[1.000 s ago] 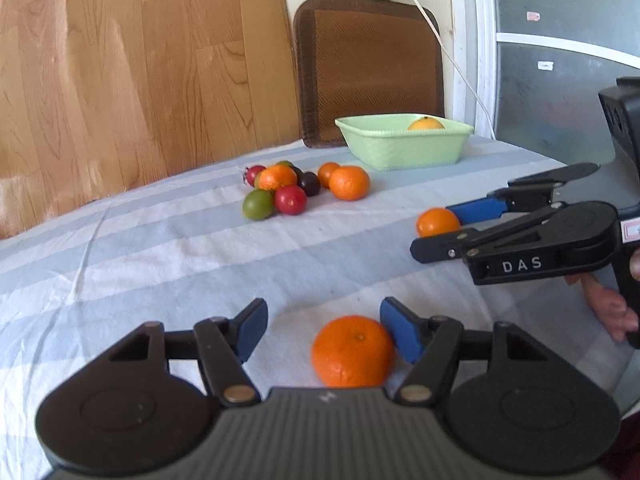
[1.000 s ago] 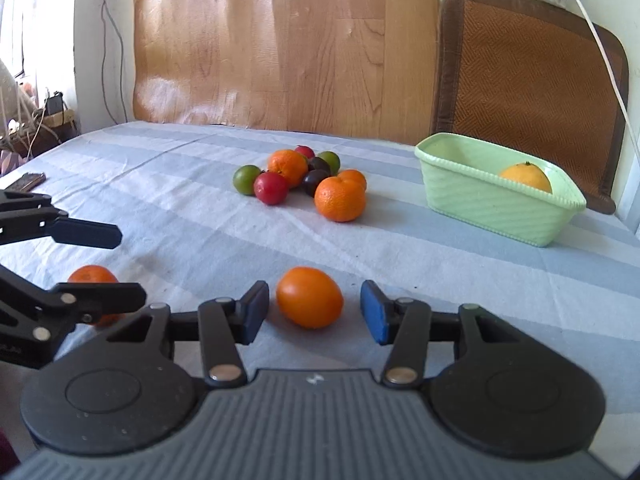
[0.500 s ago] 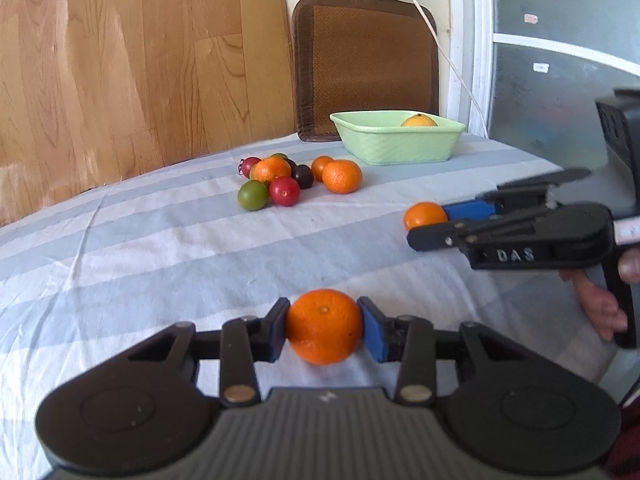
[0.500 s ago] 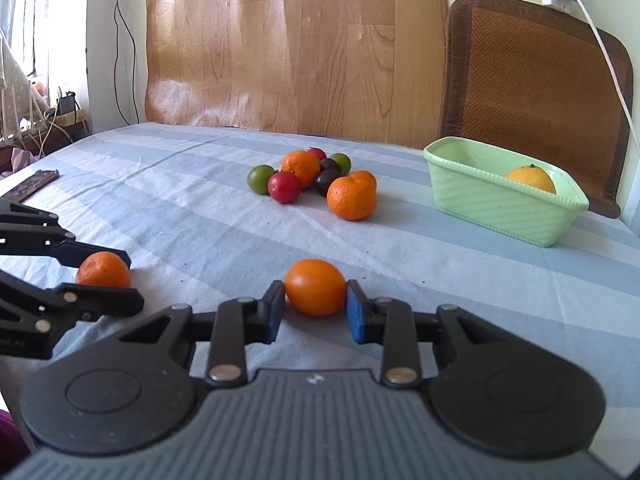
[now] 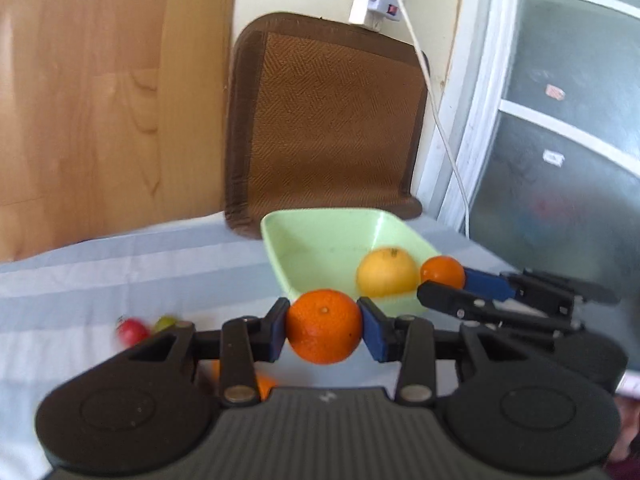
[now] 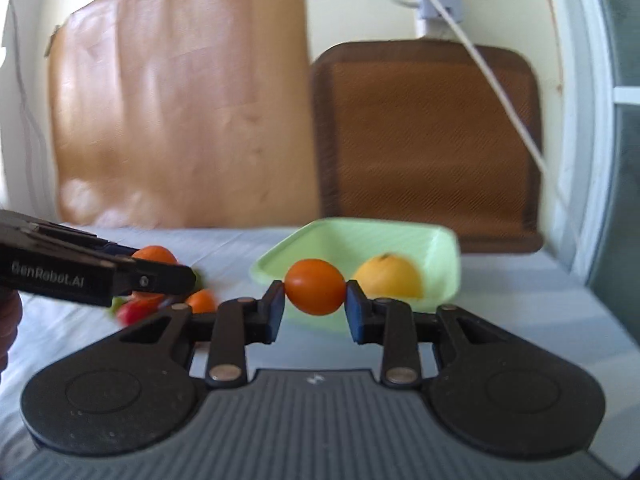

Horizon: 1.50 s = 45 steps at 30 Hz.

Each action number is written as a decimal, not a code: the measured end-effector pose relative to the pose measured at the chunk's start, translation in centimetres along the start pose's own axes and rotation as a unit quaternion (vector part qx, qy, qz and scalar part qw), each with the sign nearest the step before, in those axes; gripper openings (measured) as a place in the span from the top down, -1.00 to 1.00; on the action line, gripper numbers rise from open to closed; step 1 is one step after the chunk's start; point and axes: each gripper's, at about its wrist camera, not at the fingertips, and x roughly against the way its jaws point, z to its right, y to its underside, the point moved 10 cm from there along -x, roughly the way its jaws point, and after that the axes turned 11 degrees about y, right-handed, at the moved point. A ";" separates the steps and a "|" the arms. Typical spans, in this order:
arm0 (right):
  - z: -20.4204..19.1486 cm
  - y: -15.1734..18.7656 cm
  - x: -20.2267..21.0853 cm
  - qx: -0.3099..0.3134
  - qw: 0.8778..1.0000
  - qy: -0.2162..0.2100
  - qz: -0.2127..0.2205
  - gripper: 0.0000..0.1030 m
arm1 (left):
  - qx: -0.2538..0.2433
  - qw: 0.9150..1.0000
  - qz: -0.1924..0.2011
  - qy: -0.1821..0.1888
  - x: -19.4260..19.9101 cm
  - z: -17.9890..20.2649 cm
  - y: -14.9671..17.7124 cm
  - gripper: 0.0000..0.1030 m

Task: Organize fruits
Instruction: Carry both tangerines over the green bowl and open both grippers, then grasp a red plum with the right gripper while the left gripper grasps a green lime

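A large orange [image 5: 323,326] is clamped between the blue pads of the left gripper [image 5: 323,328], held above the striped cloth [image 5: 120,272] just before the green bowl [image 5: 320,240]. A smaller orange [image 6: 315,287] is gripped tight by the right gripper [image 6: 315,300] at the bowl's near rim. A yellow fruit [image 6: 388,278] lies inside the bowl.

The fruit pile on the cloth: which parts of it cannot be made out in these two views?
- Left wrist view: only a blurred red fruit and a green one show; the left gripper body covers the rest.
- Right wrist view: motion blur smears the pile, and the left gripper's finger crosses it. A count is not possible.
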 end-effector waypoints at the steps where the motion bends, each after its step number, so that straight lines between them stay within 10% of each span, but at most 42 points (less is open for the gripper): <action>1: 0.8 -0.2 -1.0 -0.006 1.000 0.012 0.000 0.32 | 0.014 1.000 -0.005 0.011 -1.4 -0.1 -0.6 0.28; 17: 5.5 -0.4 -6.8 -0.093 0.995 0.035 -0.006 0.02 | 0.046 0.998 -0.040 0.017 -8.7 -0.2 -0.4 0.06; 28: 8.7 -1.0 -4.1 -0.147 0.986 0.069 0.044 0.01 | 0.090 0.992 0.080 -0.046 5.2 -6.2 -0.4 0.06; 38: 8.4 -0.7 -2.8 -0.140 0.983 0.103 0.063 0.02 | 0.120 0.982 0.049 -0.137 11.7 -12.3 8.3 0.06; 45: -1.2 0.6 1.0 -0.089 0.994 -0.054 0.006 0.02 | 0.161 0.985 0.037 -0.053 10.5 -12.5 8.4 0.06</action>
